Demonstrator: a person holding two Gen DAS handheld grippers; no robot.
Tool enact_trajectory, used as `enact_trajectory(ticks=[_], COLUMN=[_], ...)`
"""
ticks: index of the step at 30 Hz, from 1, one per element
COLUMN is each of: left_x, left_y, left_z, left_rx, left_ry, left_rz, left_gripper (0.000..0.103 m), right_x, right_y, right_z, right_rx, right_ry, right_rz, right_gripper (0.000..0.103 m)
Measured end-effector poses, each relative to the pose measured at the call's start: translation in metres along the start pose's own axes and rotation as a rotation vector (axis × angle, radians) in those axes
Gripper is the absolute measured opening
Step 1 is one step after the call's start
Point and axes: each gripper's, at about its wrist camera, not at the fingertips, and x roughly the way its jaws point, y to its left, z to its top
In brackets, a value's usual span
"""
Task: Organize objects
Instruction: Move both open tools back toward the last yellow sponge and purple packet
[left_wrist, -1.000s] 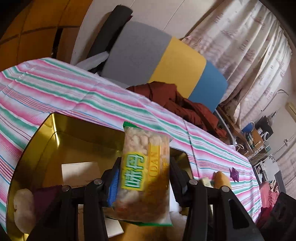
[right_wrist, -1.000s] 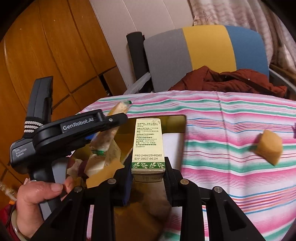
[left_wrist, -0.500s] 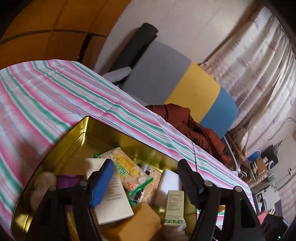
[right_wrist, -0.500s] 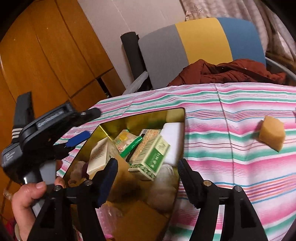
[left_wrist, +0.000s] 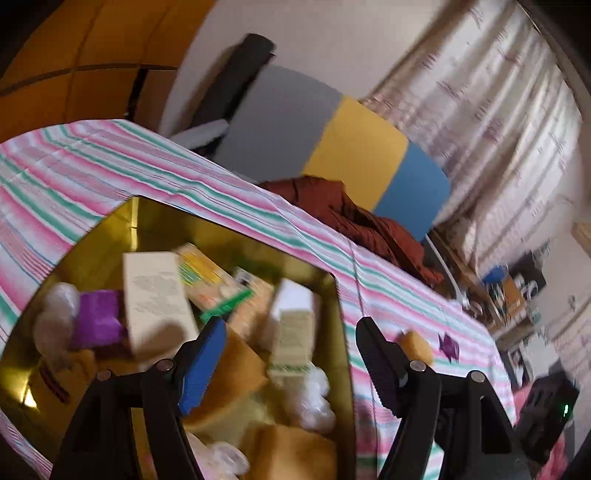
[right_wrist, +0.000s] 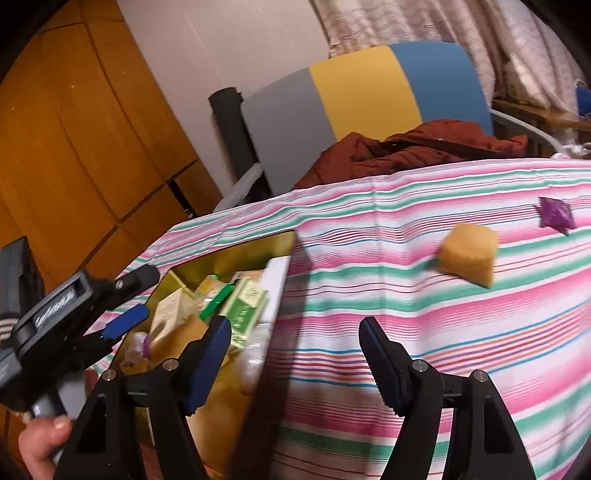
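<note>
At the lower left of both views sits the gold metal tin (left_wrist: 236, 236), its open top turned up so loose things can be gathered into it; it is already crowded. Inside, from left to right in the left wrist view, lie a purple block (left_wrist: 98, 321), a cream flat box (left_wrist: 157, 295) with its long axis running from upper left to lower right, a yellow-and-green snack packet (left_wrist: 207, 282) slanting the same way, and a green-and-cream carton (left_wrist: 293, 338), lying roughly up and down the frame.

The left gripper (left_wrist: 290, 354) hangs over the tin with jaws spread wide and nothing between them. The right gripper (right_wrist: 295, 354), over the tin's right edge and the striped pink-and-green tablecloth (right_wrist: 424, 332), has its jaws opening, empty too.

Further right, an orange sponge cube (right_wrist: 469, 253) and a small purple crumpled wrapper (right_wrist: 556, 214) lie loose on the cloth, probably next to be collected.
</note>
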Motion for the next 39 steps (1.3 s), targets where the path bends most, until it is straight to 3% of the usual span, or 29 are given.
enact_trajectory(ticks=[16, 39], left_x=[0.008, 0.074], left_y=[-0.078, -0.165], left_z=[-0.046, -0.094], left_rx=[0.219, 0.398], left_ry=[0.109, 0.319], left_rz=[-0.084, -0.134], left_gripper=[0.074, 0.074], right_x=[-0.02, -0.042], right_y=[-0.089, -0.189], right_z=[0.002, 0.018], right_rx=[0.039, 0.059], right_ry=[0.021, -0.024], right_rz=[-0.26, -0.473], right_gripper=[0.073, 0.076])
